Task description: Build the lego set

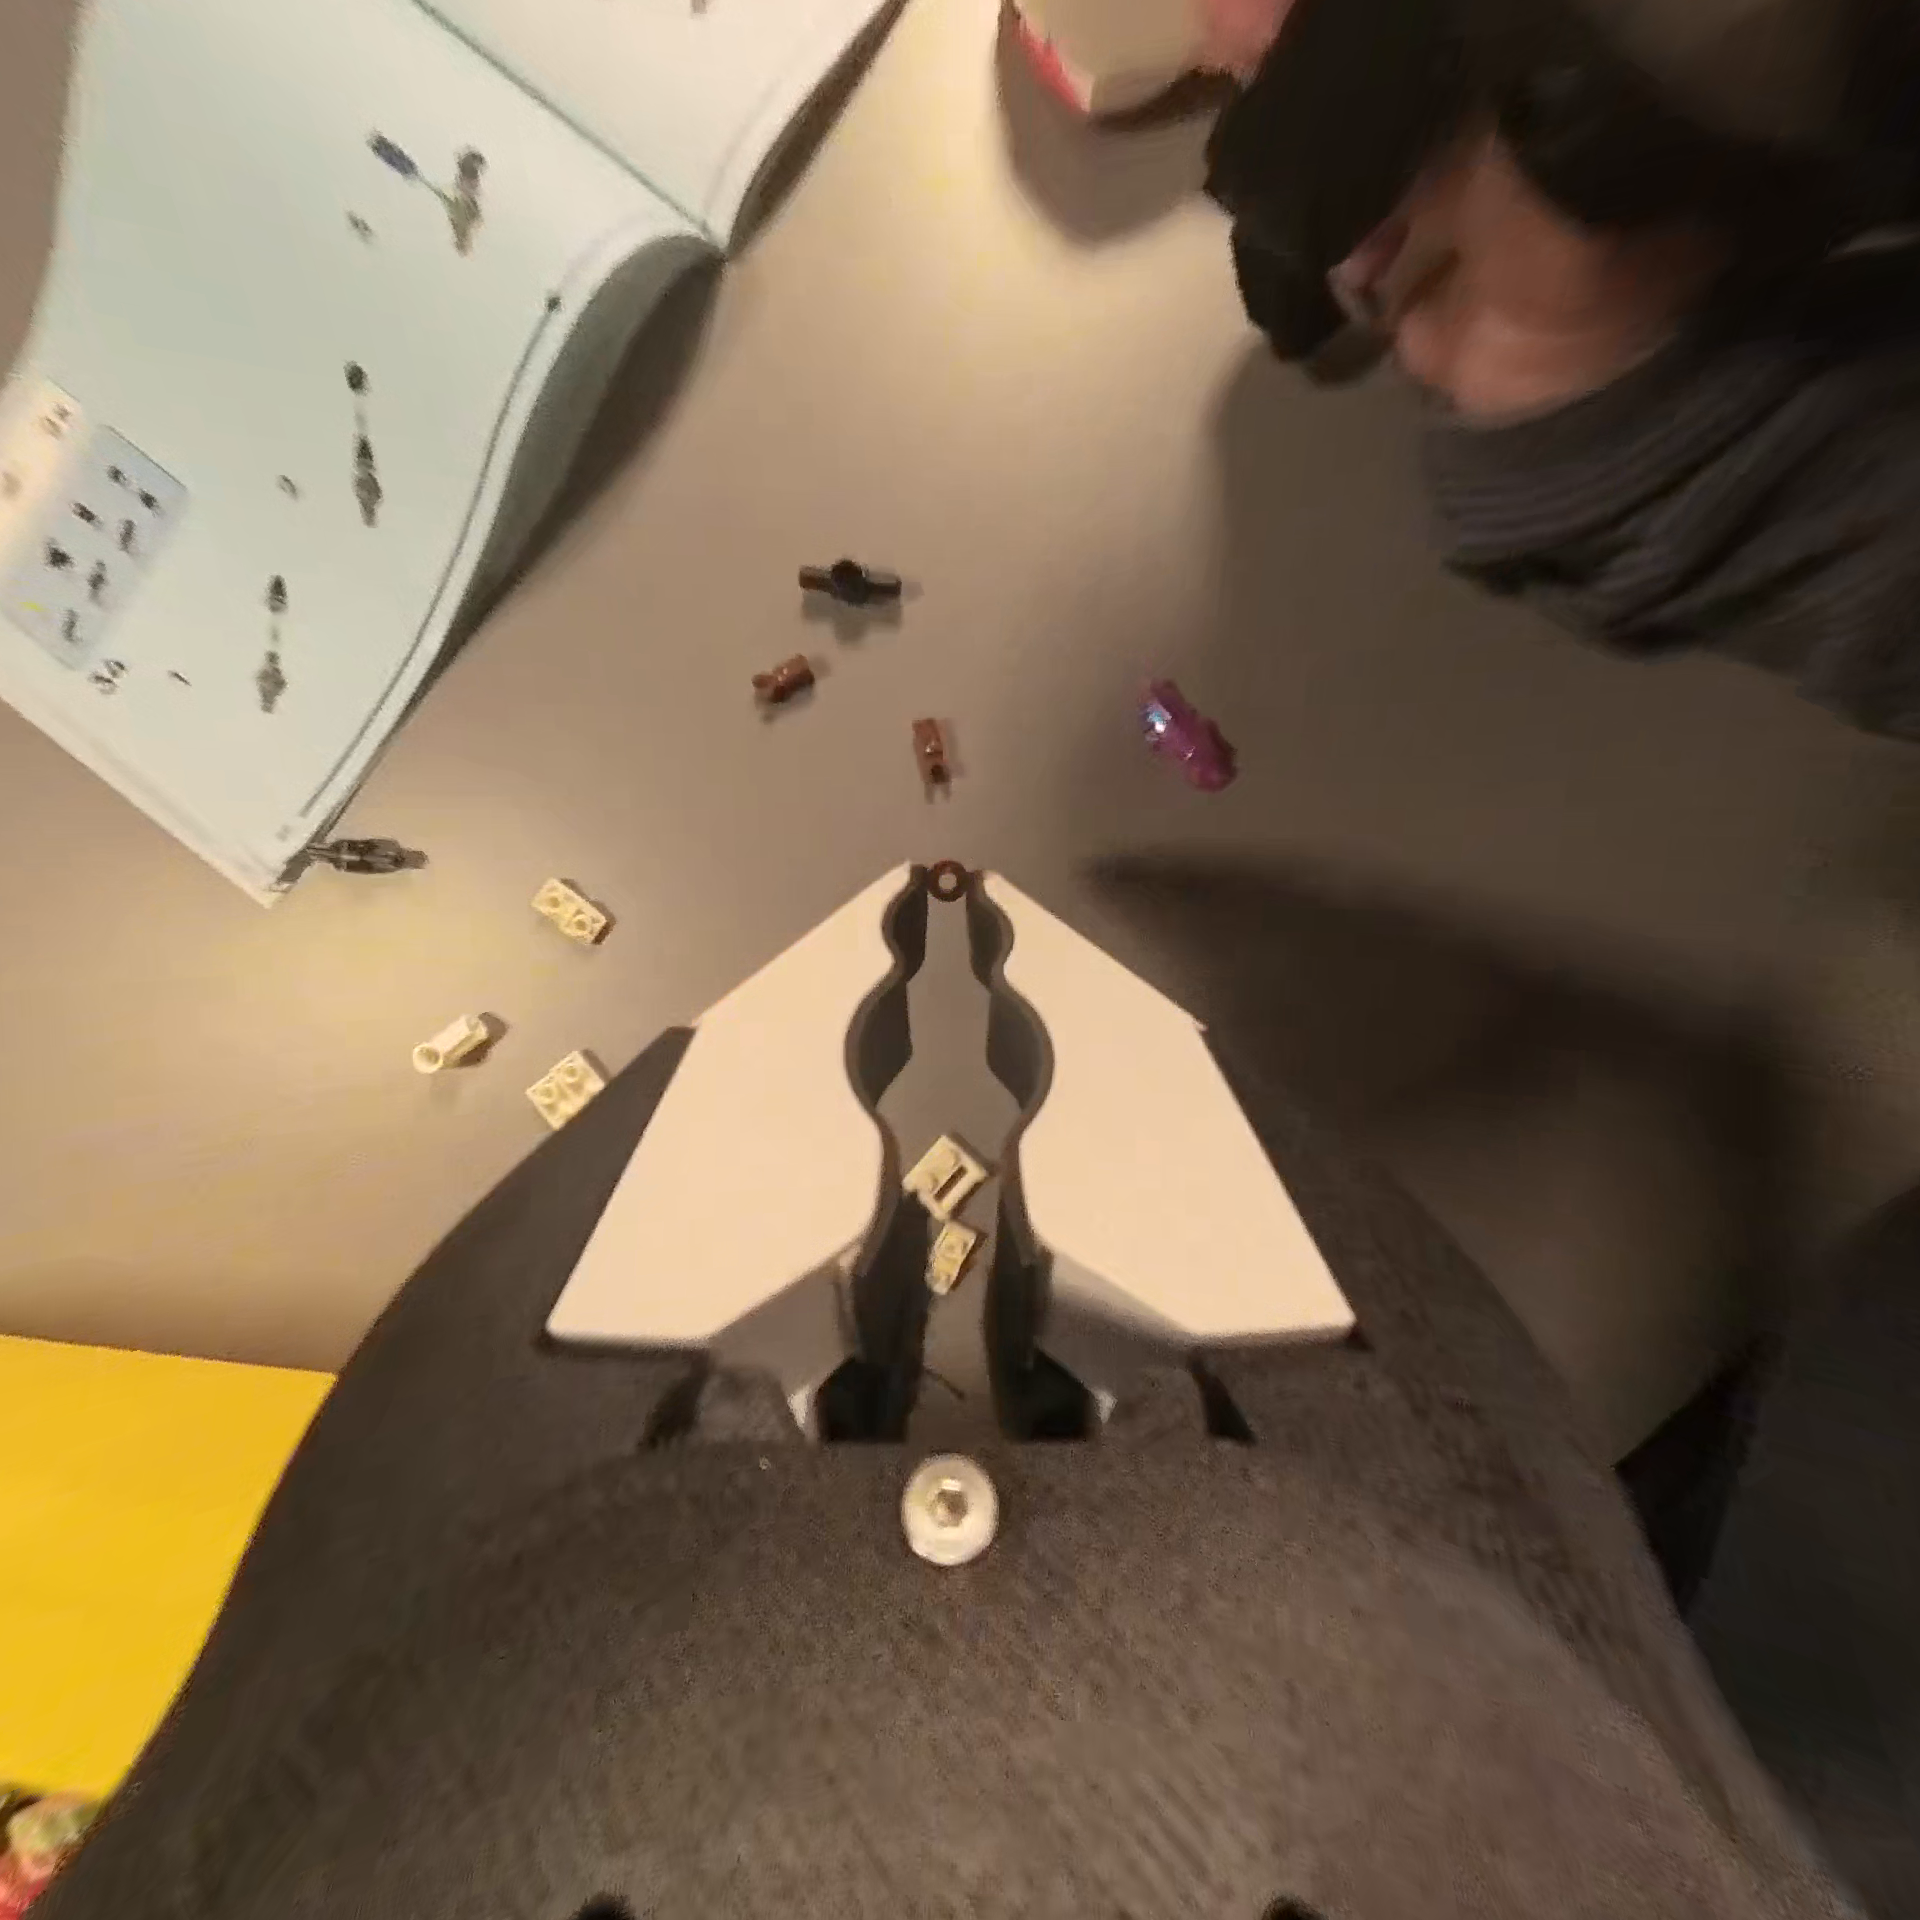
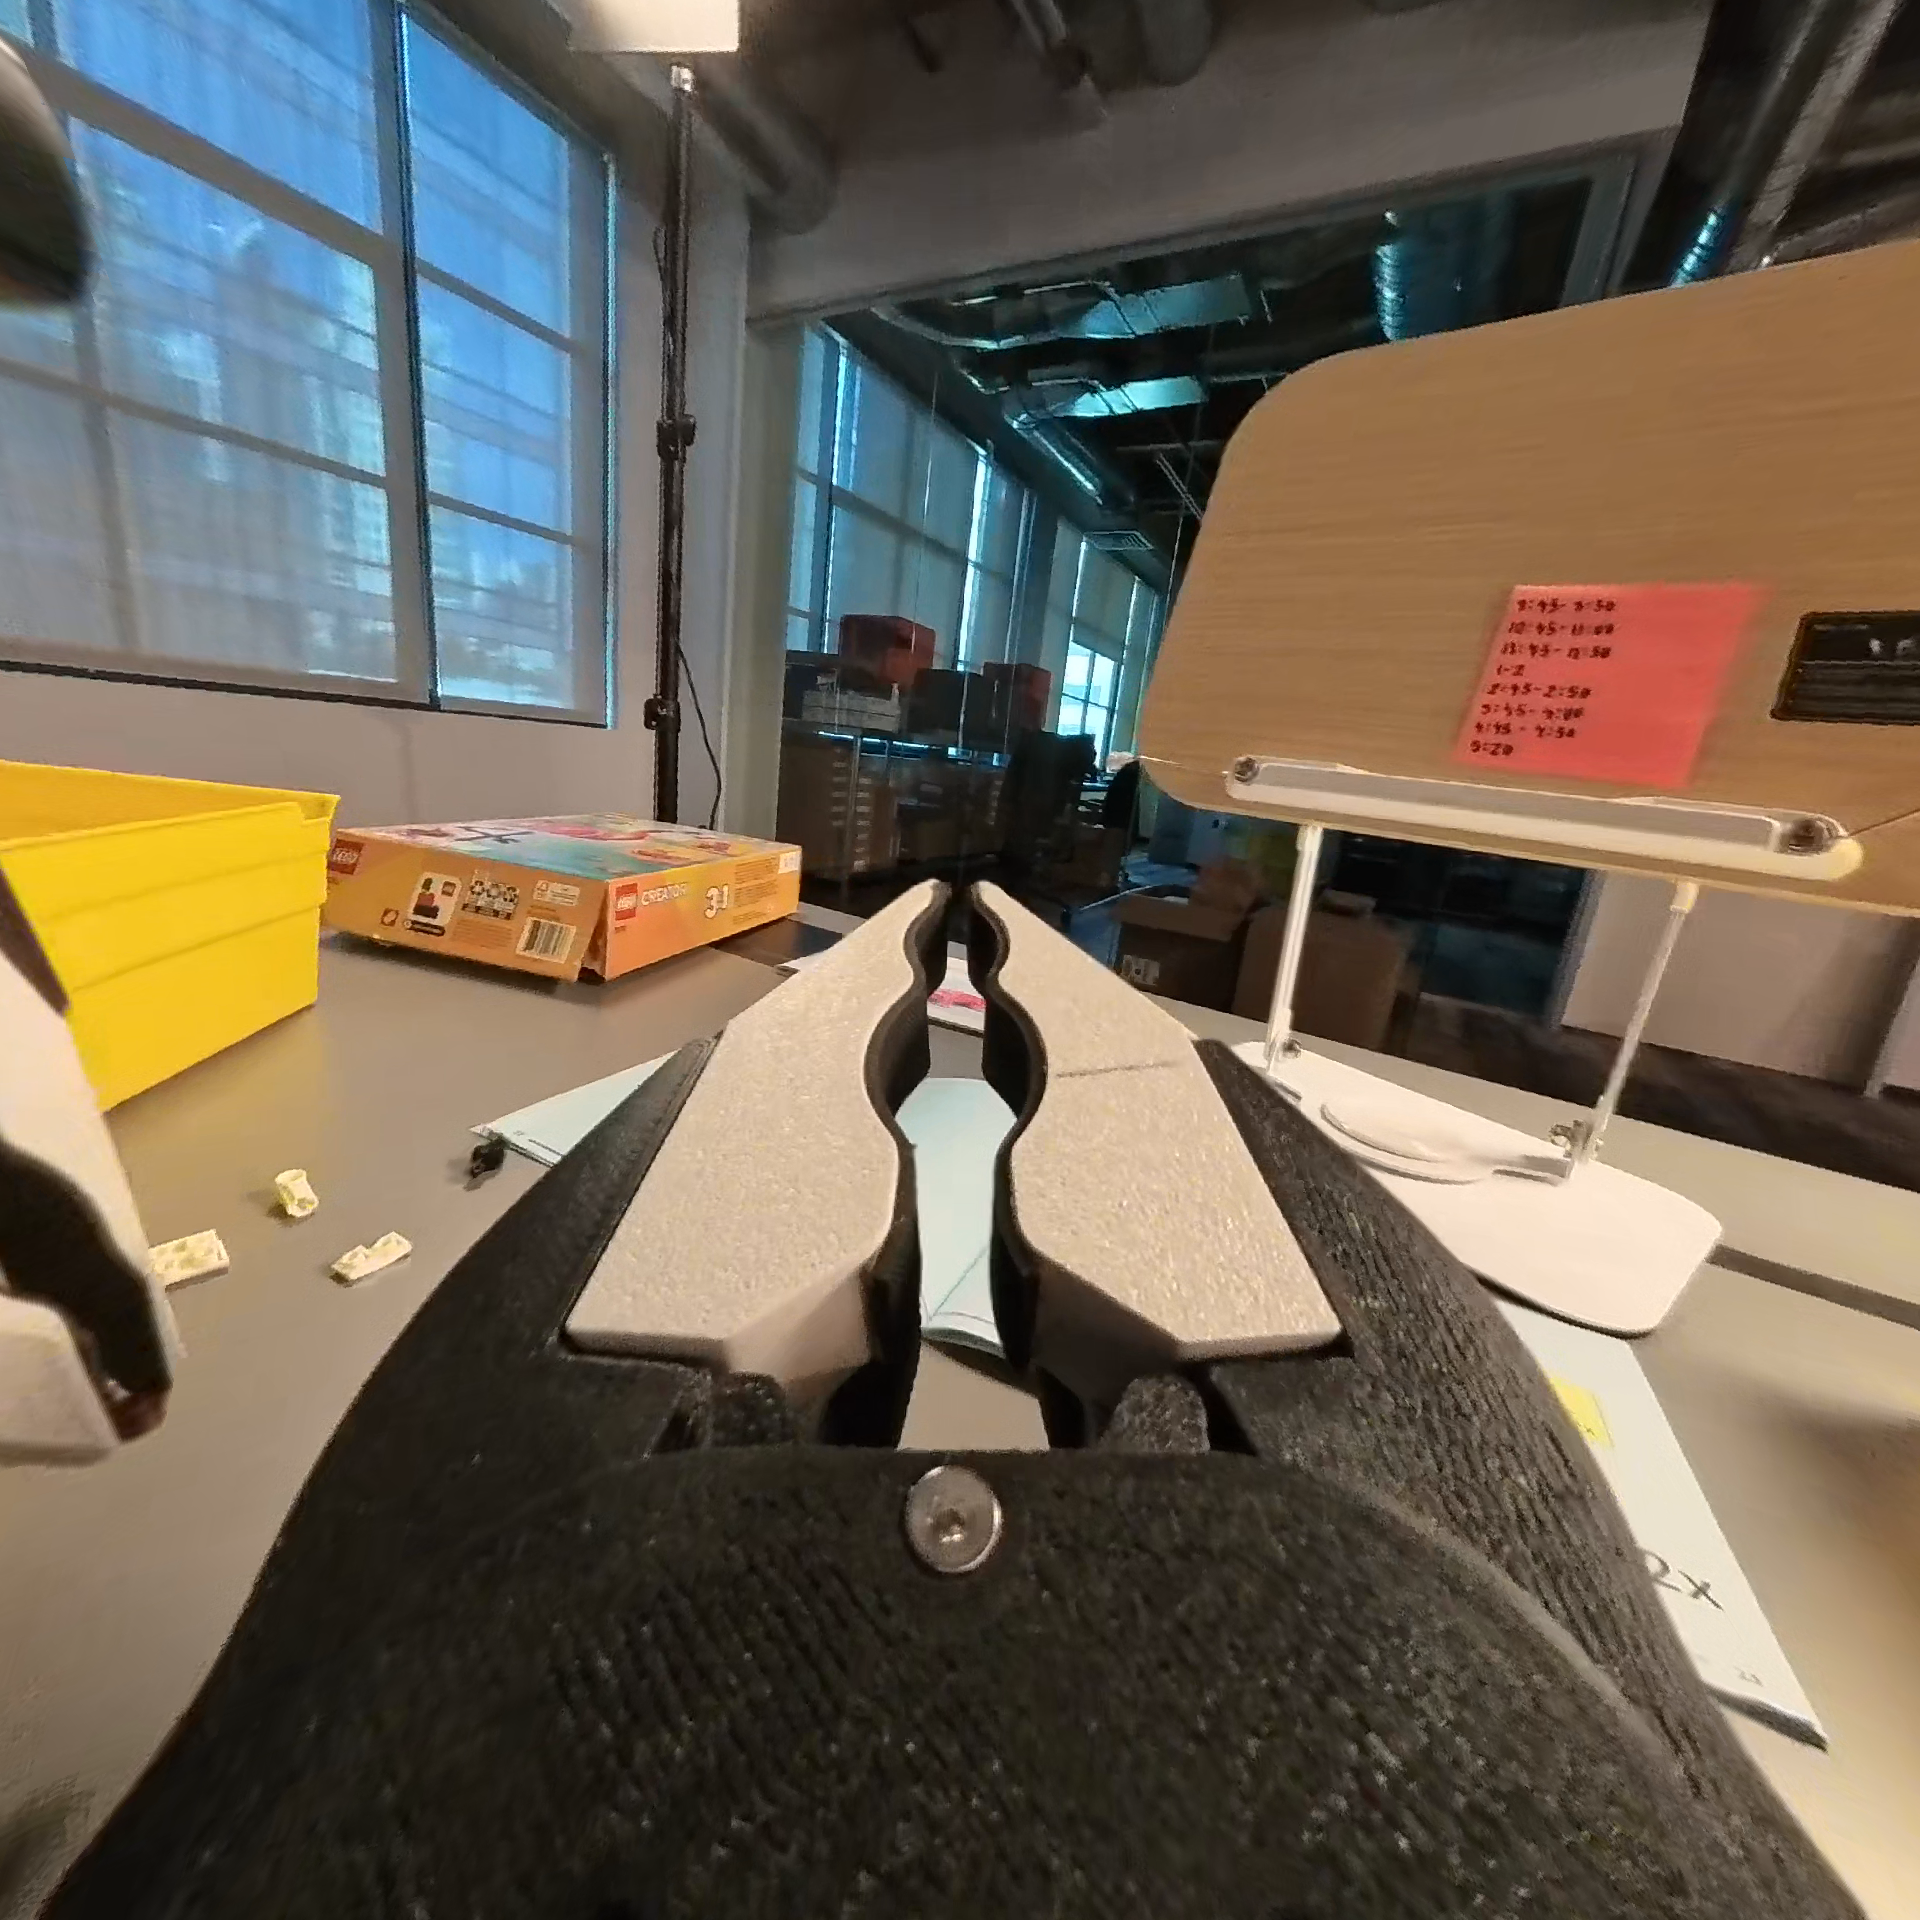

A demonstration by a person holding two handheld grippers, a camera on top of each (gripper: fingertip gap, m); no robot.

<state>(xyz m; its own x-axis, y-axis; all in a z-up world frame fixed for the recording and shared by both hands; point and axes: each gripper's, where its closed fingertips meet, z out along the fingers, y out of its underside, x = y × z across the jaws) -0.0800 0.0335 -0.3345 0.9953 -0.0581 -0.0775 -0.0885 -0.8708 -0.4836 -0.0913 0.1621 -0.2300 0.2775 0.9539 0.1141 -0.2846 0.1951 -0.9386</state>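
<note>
- Two pale fingertips of the left gripper point(image 1: 947, 881) pinch a tiny dark brown ring point(image 1: 947, 879) at the centre of the left wrist view, the jaws nearly closed with only the ring between them.
- Just above the ring in that frame lies a small brown clip piece point(image 1: 932, 750) on the grey table point(image 1: 727, 416), with a second brown piece point(image 1: 781, 677) up and to its left and a black cross-shaped piece point(image 1: 847, 578) higher still.
- To the right of centre rests a translucent purple piece point(image 1: 1190, 734), apart from the brown ones.
- Left of the fingers sit cream bricks: one studded plate point(image 1: 572, 910), a short cream tube point(image 1: 454, 1041) and another plate point(image 1: 564, 1086) close to the gripper body; two more cream pieces point(image 1: 945, 1174) show through the gap between the fingers lower down.
- An open instruction booklet point(image 1: 312, 364) fills the upper left, with a dark grey piece point(image 1: 364, 854) at its lower corner; a yellow bin point(image 1: 125, 1507) takes the lower left.
- A person's gloved hand and dark sleeve point(image 1: 1662, 499) occupy the upper right.
- Right gripper point(image 2: 958, 891): its fingers are closed tip to tip and hold nothing, raised above the table in the centre of the right wrist view.
- Around it: yellow bins point(image 2: 156, 904) at left, an orange toy box point(image 2: 561, 894) behind, a wooden stand point(image 2: 1507, 623) with a pink note point(image 2: 1605, 681) at right.
</note>
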